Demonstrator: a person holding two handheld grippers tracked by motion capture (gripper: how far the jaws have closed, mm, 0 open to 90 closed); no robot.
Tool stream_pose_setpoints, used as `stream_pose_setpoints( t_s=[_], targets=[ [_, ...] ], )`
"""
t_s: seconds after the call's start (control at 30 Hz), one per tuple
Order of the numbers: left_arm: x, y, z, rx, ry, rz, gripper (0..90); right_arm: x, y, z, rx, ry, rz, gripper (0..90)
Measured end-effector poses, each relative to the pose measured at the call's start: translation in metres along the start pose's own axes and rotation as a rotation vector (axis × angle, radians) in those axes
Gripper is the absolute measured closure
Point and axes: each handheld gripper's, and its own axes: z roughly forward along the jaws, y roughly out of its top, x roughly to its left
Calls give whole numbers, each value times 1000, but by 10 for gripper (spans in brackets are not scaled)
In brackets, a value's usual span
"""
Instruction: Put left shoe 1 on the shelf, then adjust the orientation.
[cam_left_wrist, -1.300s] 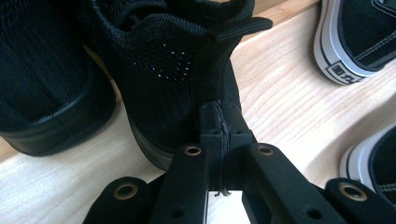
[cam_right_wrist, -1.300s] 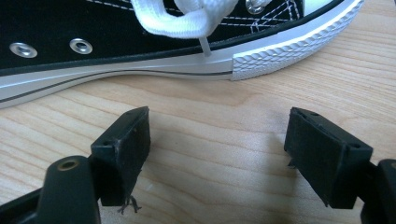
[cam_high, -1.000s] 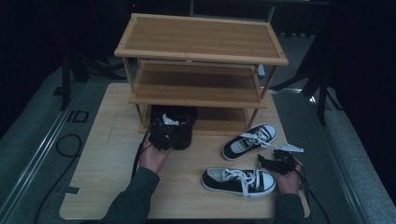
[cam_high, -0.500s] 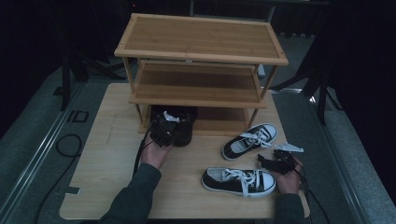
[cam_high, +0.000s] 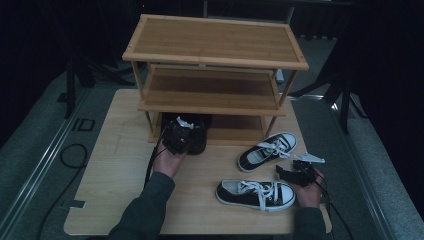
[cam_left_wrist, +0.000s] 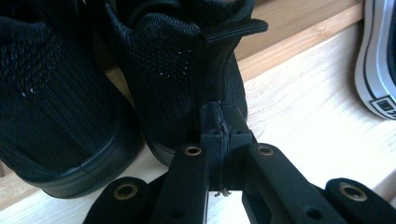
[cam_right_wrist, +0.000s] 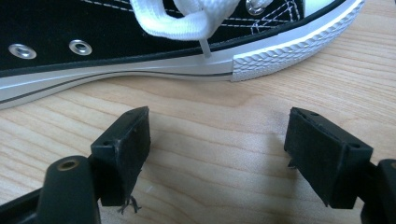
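Note:
Two black knit shoes (cam_left_wrist: 56, 107) stand side by side with their toes under the wooden rack's (cam_high: 215, 42) bottom shelf and their heels toward me. My left gripper (cam_left_wrist: 219, 126) is shut on the heel tab of the right-hand black shoe (cam_left_wrist: 177, 84). From above, that left gripper (cam_high: 179, 136) sits at the rack's lower left opening. My right gripper (cam_right_wrist: 217, 140) hangs open just over the table, with nothing between its pads (cam_right_wrist: 126, 140). The toe of a black-and-white sneaker (cam_right_wrist: 140, 42) lies just beyond it. From above, the right gripper (cam_high: 294, 175) is at the right of the near sneaker (cam_high: 255, 194).
A second black-and-white sneaker (cam_high: 267, 150) lies at an angle in front of the rack's right side. The rack's middle shelf (cam_high: 210, 95) and top shelf are bare. The light wood tabletop (cam_high: 115, 165) has free room at the left and front. Cables trail off the left.
My left gripper, with the black shoe's heel tab in it, has edged slightly toward the rack. The right gripper and both sneakers have stayed put.

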Motion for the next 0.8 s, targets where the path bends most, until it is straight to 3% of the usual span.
stream_pose_setpoints(
  t_s=[0.8],
  targets=[
    [6,10,9,4,1,-21,892,0,0,0,0,1,1,226]
  ],
)
